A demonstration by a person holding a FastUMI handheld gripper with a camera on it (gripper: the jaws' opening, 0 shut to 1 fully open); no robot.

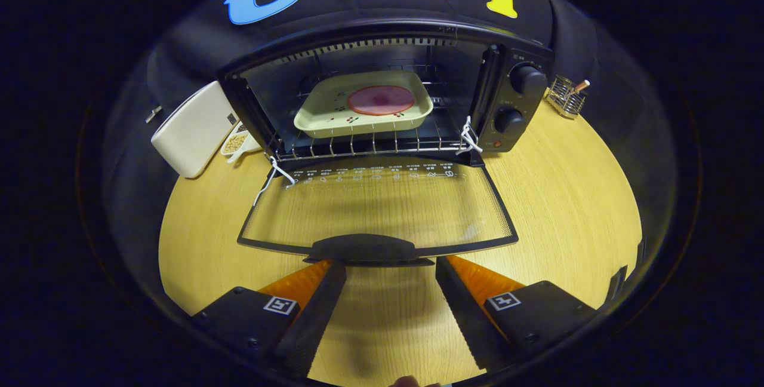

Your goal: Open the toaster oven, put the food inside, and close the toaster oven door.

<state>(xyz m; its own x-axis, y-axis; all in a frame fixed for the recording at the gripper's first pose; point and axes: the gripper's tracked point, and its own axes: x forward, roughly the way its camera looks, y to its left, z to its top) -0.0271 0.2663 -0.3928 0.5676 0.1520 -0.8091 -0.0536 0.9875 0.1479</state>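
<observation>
door handle [363,249] ends behind claw [391,267] fingertips, door print [370,177] too small to read

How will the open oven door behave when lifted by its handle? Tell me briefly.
The door probably swings stiffly on its hinges at the toaster oven. Its glass pane looks fragile, so go gently. The smooth handle may slip; the gripper is open just before it.

A mock kitchen booth: a toaster oven [382,94] on a wooden table [567,196], black cloth wall [179,34] behind, utensil rack [565,96] at upper right.

Low gripper-borne view, close before the open toaster oven [382,100], facing inside
</observation>
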